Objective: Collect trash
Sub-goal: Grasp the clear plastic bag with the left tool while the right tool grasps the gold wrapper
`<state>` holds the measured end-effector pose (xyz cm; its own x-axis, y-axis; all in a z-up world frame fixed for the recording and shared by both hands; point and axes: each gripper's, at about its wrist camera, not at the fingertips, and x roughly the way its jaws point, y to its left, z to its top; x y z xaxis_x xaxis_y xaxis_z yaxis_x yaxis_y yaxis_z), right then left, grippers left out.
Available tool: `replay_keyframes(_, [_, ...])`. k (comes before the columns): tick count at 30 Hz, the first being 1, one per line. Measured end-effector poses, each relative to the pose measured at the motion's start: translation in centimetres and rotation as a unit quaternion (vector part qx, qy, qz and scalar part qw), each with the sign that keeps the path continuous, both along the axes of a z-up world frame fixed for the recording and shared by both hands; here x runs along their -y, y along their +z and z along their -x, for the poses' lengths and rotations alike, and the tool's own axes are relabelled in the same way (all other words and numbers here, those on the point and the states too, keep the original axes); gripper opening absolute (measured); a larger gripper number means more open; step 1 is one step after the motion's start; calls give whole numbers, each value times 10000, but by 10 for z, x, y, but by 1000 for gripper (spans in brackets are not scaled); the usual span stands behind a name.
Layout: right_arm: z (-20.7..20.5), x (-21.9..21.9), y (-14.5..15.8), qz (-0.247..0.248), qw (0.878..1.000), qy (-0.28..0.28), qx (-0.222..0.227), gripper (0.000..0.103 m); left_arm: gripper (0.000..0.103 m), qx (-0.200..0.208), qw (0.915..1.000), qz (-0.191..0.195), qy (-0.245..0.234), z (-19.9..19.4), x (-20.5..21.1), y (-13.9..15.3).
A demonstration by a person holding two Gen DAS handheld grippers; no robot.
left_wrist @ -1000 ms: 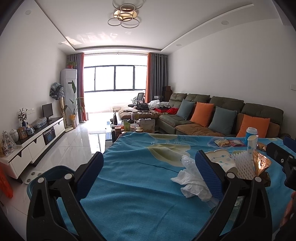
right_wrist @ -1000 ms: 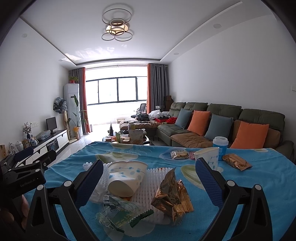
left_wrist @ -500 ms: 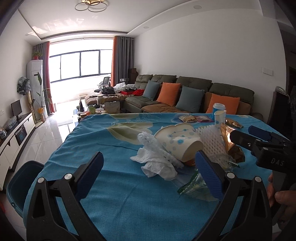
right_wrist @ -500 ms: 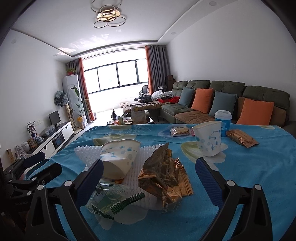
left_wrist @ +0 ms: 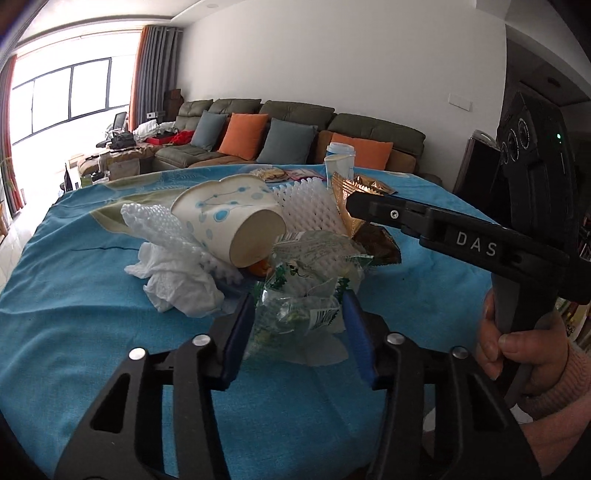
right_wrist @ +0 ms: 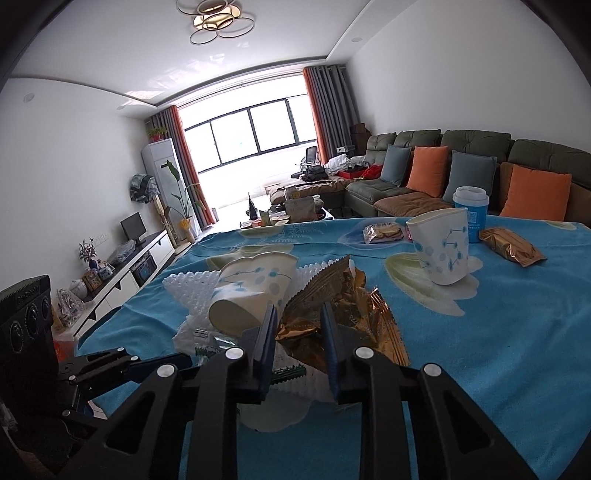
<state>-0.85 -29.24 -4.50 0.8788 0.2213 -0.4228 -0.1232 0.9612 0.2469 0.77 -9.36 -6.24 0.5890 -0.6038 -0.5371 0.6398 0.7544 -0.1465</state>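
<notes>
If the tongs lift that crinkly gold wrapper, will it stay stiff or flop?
The crumpled gold foil wrapper looks thin and creased, so it probably flops and crackles. It seems empty, likely very light. Foil may slip between the right tongs.

A blue patterned cloth [right_wrist: 517,332] covers the counter. Beyond its far edge a dark green sofa [right_wrist: 480,147] with orange and grey-blue cushions [right_wrist: 428,175] runs along the right wall. Far off, a wide window [right_wrist: 251,133] sits between curtains. A white TV cabinet [right_wrist: 140,254] stands left, under a ring ceiling lamp [right_wrist: 216,20].
</notes>
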Motion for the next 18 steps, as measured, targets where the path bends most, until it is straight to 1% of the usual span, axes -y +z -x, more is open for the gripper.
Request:
replay_keyframes(2, [1,2,2,-3,10000,4,32,20,40,-52,9999,99,-4,-3,-1,-2])
replay_keyframes(4, [3,3,6,31,10000,-12,88,19,34,-75,9998,186,-23,-5,0,-2])
replay_keyframes(7, [5,6,15,59,9998,-31,204,19,31,-78,9995,297,-33,-4,-3,1])
replay_keyframes(10, [9,6,26,113,9993,-19,366,19,30,-38,9991,406,-64,-2,-9,5])
replay_keyframes(13, [13,3,38,117,9986,67,509,19,30,60,9987,503,-23,4,-23,16])
replay_keyframes(14, [14,1,41,125,9983,106,560,19,30,89,9985,538,9,8,-34,23])
replay_keyframes(18, [17,-13,56,143,9960,415,772,19,30,272,9976,611,189,15,-58,41])
